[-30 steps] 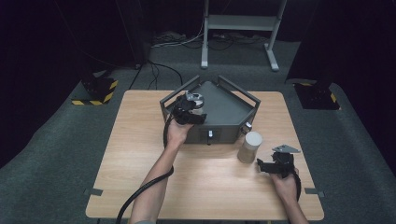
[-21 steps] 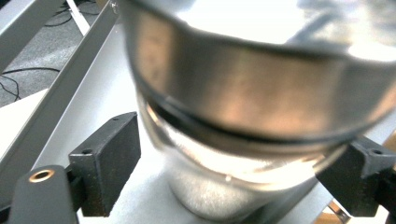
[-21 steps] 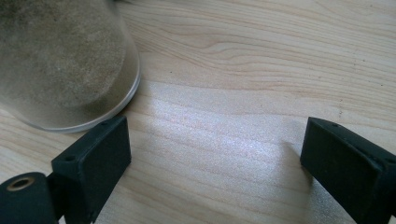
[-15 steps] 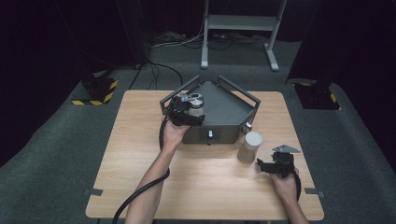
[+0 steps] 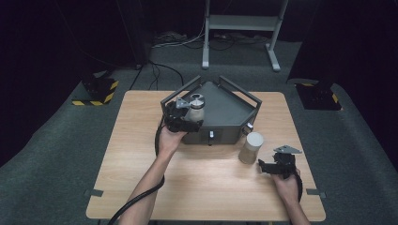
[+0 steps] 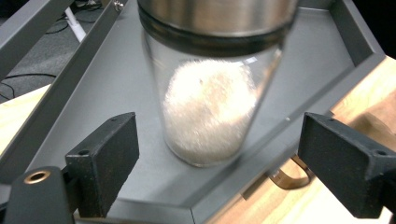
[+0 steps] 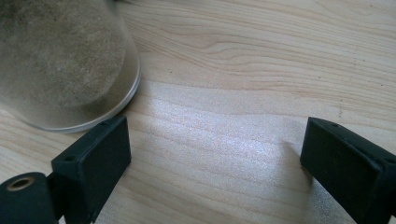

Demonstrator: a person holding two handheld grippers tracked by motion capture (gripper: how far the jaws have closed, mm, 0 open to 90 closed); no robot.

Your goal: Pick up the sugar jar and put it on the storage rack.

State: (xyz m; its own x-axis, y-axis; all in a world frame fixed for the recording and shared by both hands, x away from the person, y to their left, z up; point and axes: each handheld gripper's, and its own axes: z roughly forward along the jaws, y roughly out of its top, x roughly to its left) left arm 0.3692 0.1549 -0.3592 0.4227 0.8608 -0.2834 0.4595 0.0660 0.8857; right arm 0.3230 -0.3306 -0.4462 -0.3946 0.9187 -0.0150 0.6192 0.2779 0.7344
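A clear glass shaker (image 6: 205, 116) with a metal lid and white grains inside stands upright in the grey tray (image 6: 93, 93), at its left corner (image 5: 197, 104). My left gripper (image 6: 217, 158) is open around it. Its jaws have just been opening, and the shaker stands between them with a gap on each side. From above, the left gripper (image 5: 184, 117) sits at the tray's near-left wall. A second jar (image 5: 251, 146) with brownish powder (image 7: 60, 60) stands on the table. My right gripper (image 7: 215, 154) is open just right of it, with bare wood between the jaws.
The grey tray (image 5: 230, 112) has raised rail handles and sits at the far middle of the wooden table (image 5: 211, 187). A small brown ring (image 6: 285, 177) lies by the tray's front edge. Dark carpet, cables and a stand lie beyond the table.
The left gripper's jaws have spread apart off the shaker, which stays standing in the tray. The right gripper and the powder jar have kept still.
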